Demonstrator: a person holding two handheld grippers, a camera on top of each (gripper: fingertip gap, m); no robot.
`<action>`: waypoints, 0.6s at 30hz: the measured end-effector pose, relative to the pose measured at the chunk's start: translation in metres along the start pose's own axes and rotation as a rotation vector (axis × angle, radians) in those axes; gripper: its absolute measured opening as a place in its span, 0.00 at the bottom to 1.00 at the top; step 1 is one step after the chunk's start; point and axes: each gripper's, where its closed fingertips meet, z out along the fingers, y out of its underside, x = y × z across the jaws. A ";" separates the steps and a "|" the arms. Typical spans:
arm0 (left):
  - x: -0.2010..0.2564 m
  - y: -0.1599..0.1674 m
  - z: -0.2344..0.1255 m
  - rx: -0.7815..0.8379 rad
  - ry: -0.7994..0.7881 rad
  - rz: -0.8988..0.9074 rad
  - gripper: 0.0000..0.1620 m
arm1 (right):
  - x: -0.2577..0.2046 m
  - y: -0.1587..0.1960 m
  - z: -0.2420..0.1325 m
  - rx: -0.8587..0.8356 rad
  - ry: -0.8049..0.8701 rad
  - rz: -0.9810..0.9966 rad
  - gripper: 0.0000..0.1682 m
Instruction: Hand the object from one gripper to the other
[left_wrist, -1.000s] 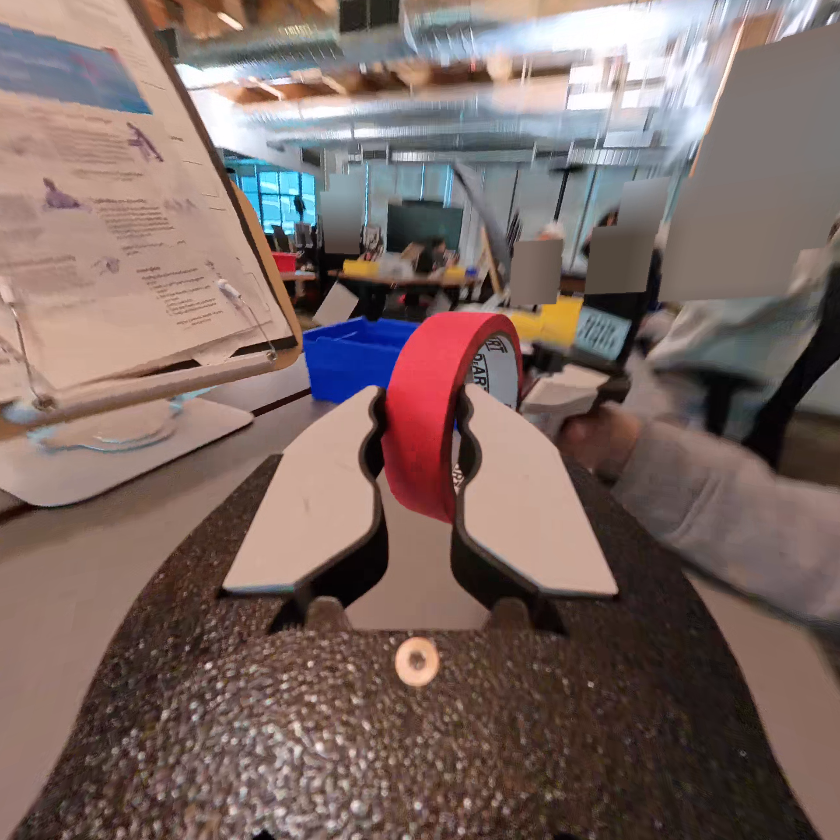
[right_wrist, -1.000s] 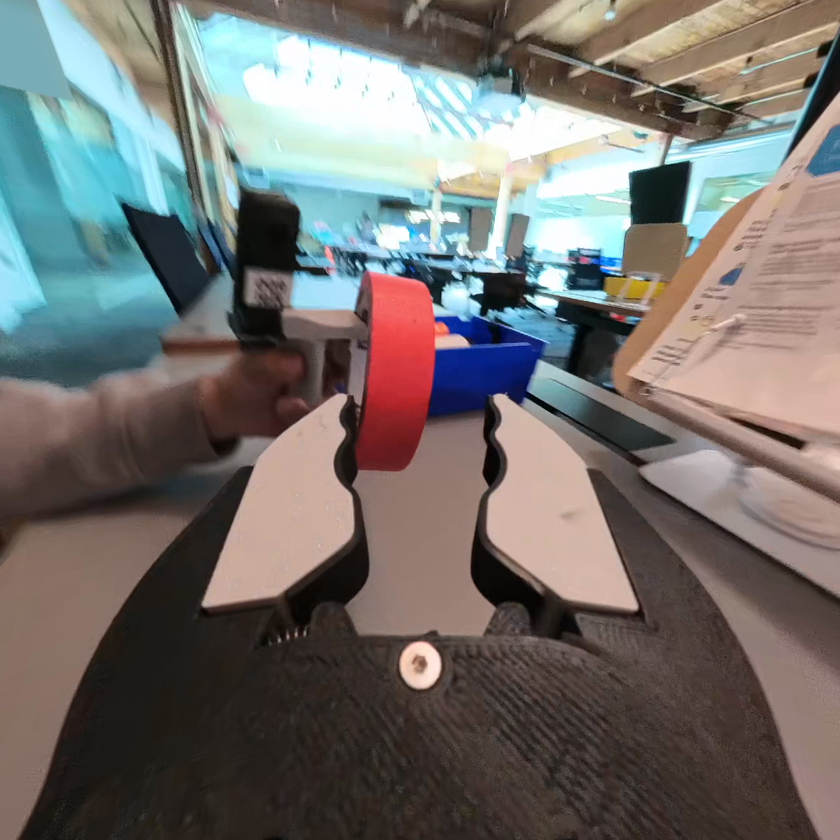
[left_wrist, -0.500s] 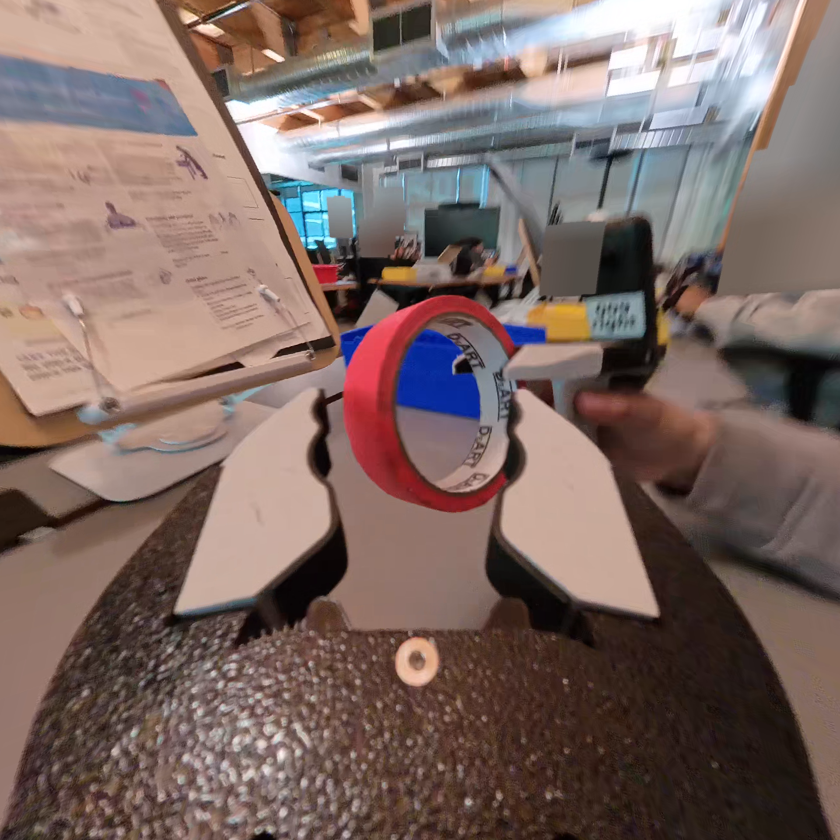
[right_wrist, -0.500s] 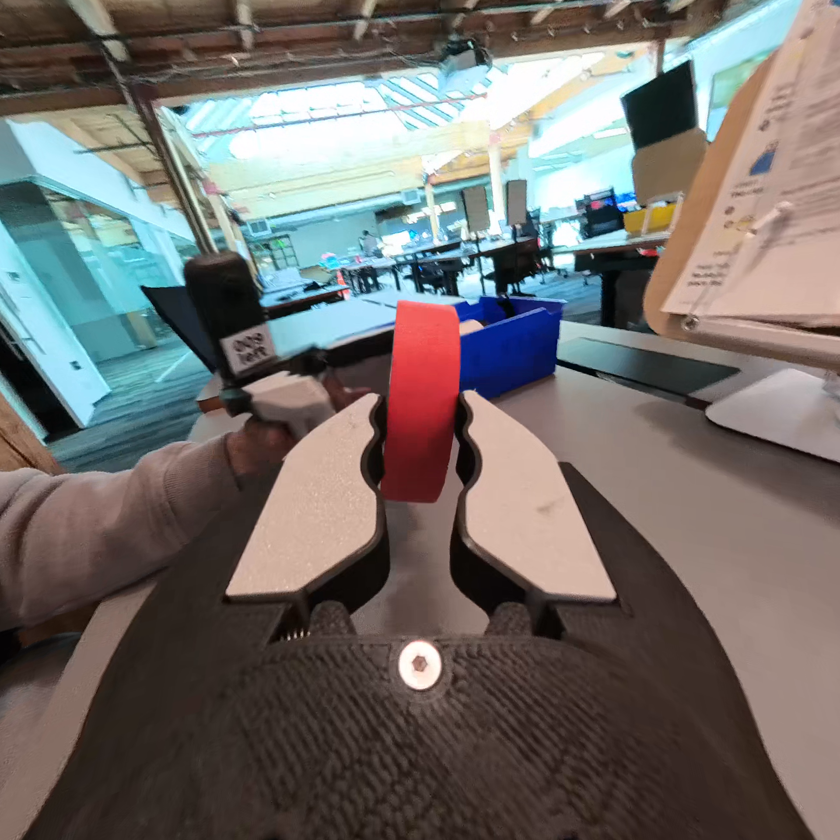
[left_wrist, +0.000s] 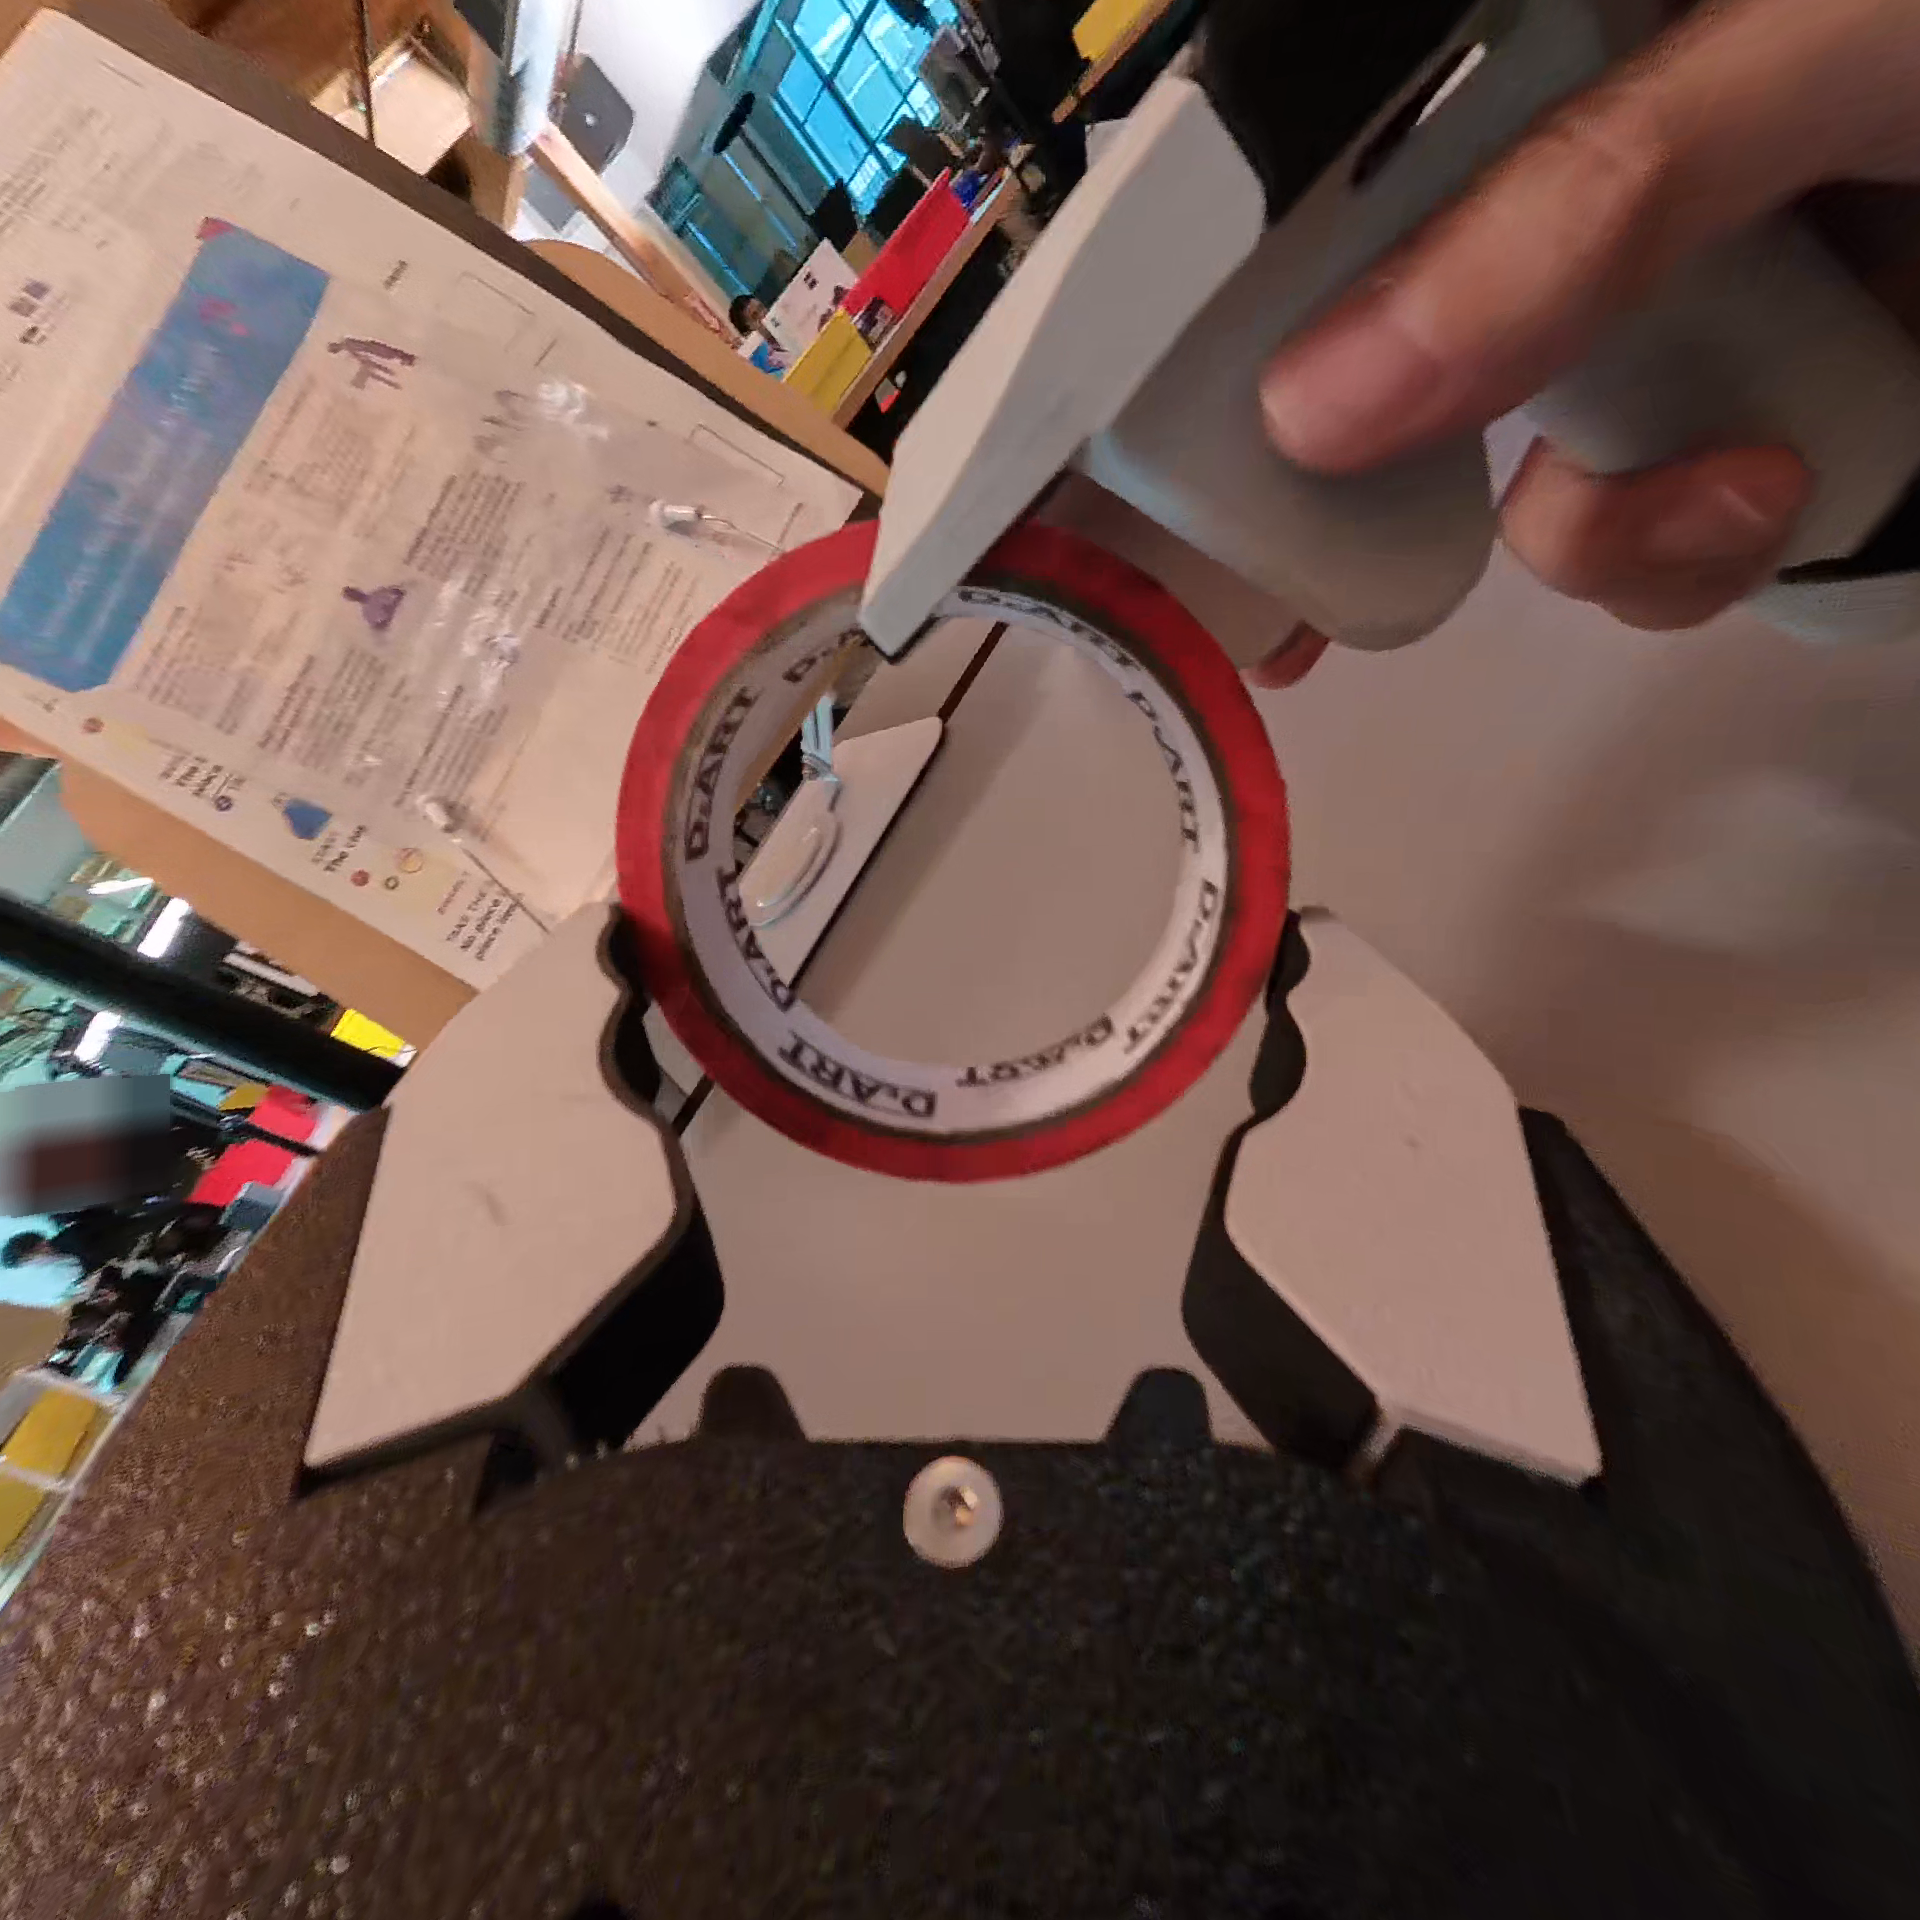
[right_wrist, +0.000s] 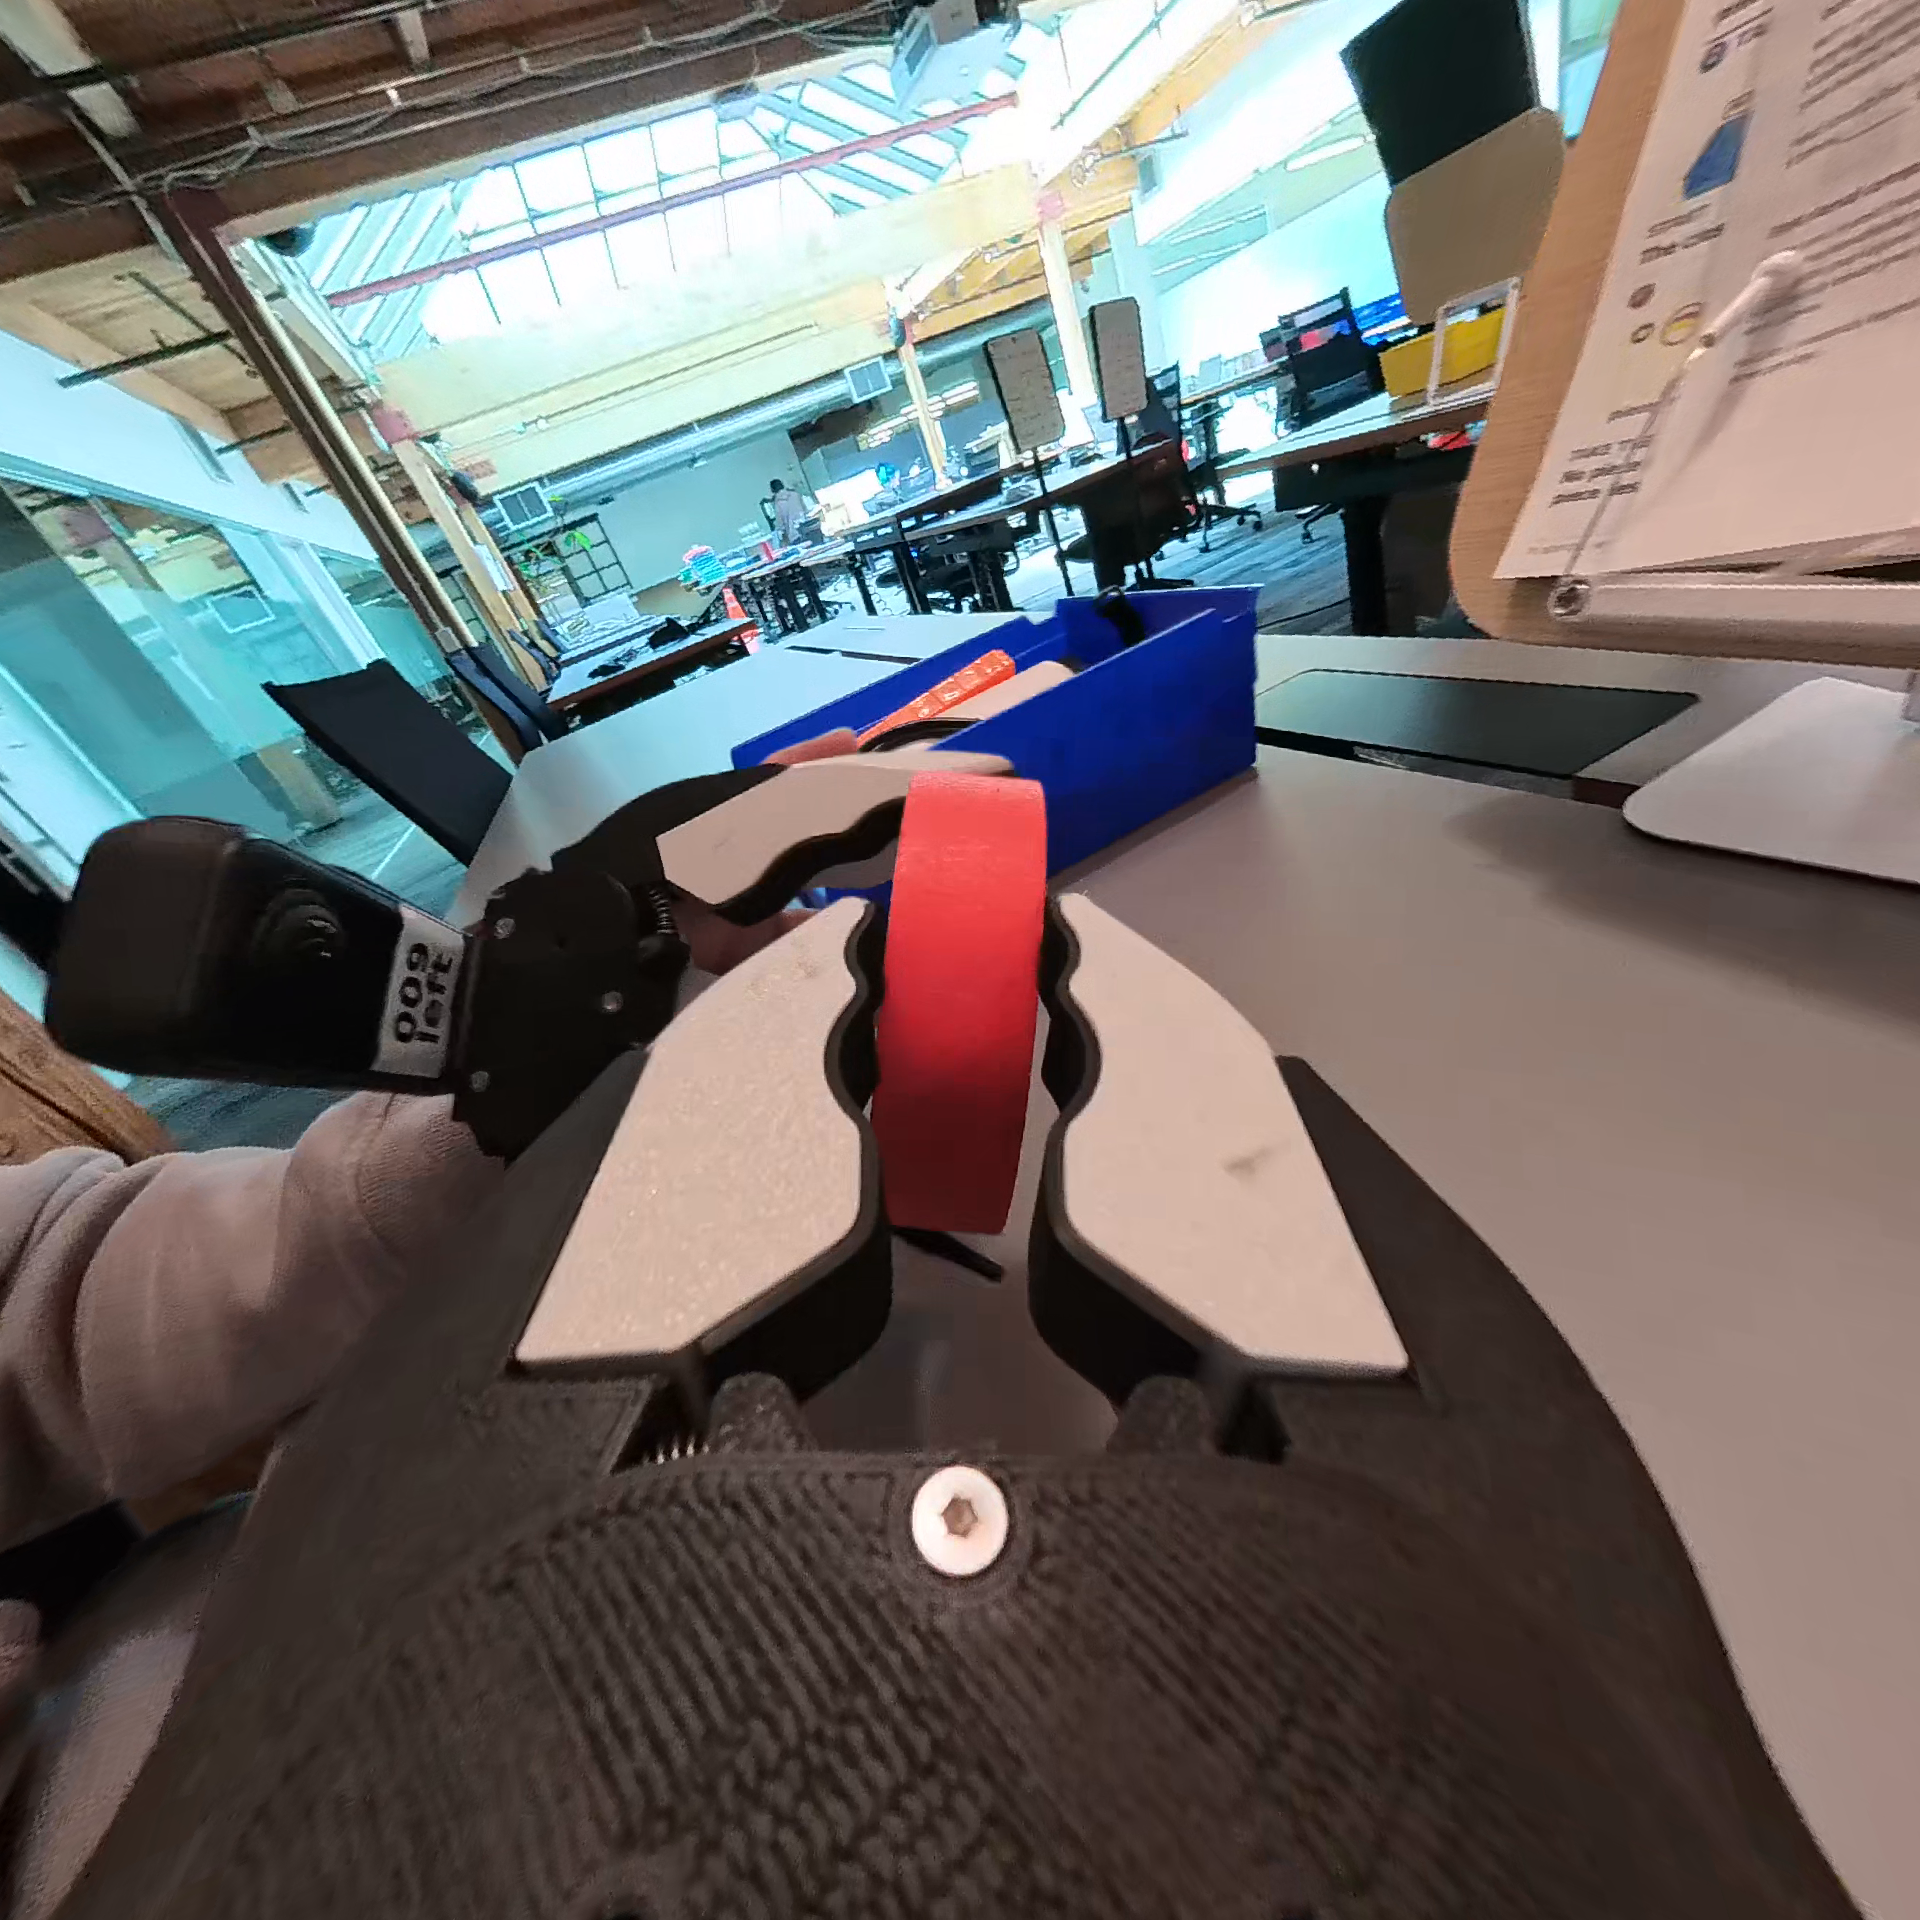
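The red tape roll (left_wrist: 966, 1148) faces the left wrist view ring-on. My left gripper (left_wrist: 951, 930) is open wide, one finger on each side of the roll and close to its rim; I cannot tell whether they touch it. A finger (left_wrist: 1039, 343) of the right gripper comes in from the upper right and clamps the top of the roll. In the right wrist view my right gripper (right_wrist: 956, 935) is shut on the roll's band (right_wrist: 956, 1039), held above the table. The left gripper's finger (right_wrist: 769, 847) reaches the roll's far side from the left.
A blue bin (right_wrist: 1091, 727) with a few items stands behind the roll on the grey table (right_wrist: 1507, 1039). A document stand with papers (left_wrist: 312, 520) is close by and shows at the right of the right wrist view (right_wrist: 1714, 312). A person's hand (left_wrist: 1558, 312) holds the right gripper. Left tips to right tips: about 5 centimeters.
The right gripper closed on the roll. The left gripper let go, opened wider and rolled, so the roll now faces it ring-on. Both grippers have come closer together.
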 end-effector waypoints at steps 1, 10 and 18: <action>-0.001 0.002 0.001 -0.013 -0.012 0.005 0.71 | -0.003 0.001 0.002 -0.004 -0.010 -0.001 0.17; 0.005 0.007 0.004 -0.035 0.059 0.005 0.70 | -0.009 0.003 -0.004 -0.012 -0.072 -0.062 0.24; 0.011 -0.012 -0.020 0.131 0.419 -0.455 0.70 | -0.027 -0.002 -0.026 0.020 -0.120 -0.545 0.56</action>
